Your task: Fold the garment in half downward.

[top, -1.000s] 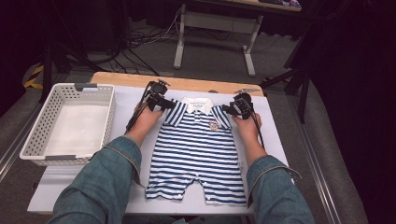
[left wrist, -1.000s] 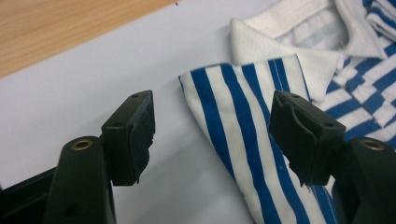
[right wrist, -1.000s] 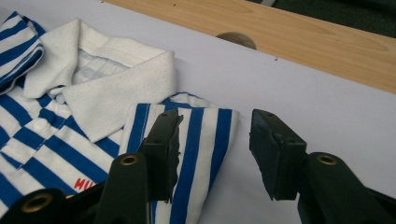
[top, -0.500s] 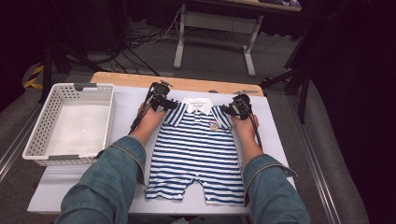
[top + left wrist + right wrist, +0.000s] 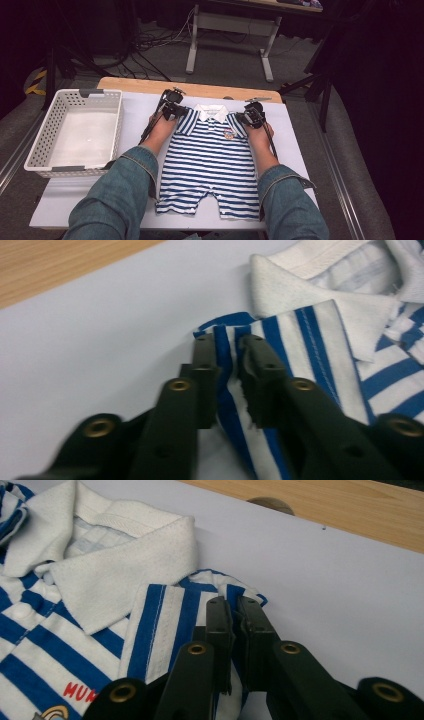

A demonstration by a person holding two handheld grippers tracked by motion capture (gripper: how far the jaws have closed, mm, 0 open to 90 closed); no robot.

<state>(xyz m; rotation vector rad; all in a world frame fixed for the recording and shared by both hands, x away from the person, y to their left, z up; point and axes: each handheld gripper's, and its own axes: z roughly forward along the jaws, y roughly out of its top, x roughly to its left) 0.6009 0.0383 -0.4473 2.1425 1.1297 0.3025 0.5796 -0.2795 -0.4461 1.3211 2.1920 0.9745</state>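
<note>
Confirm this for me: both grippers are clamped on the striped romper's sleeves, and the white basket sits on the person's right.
Not quite. The basket sits on the person's left, as the high view shows. The left gripper and right gripper are indeed clamped on the romper sleeves.

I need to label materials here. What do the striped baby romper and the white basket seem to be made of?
The striped baby romper: probably soft cotton knit, matte; its collar shows a fine pitted weave, and the sleeve puckers between the left claw's jaws. The white basket: likely rigid moulded plastic, slightly glossy, with regular lattice holes in its walls.
</note>
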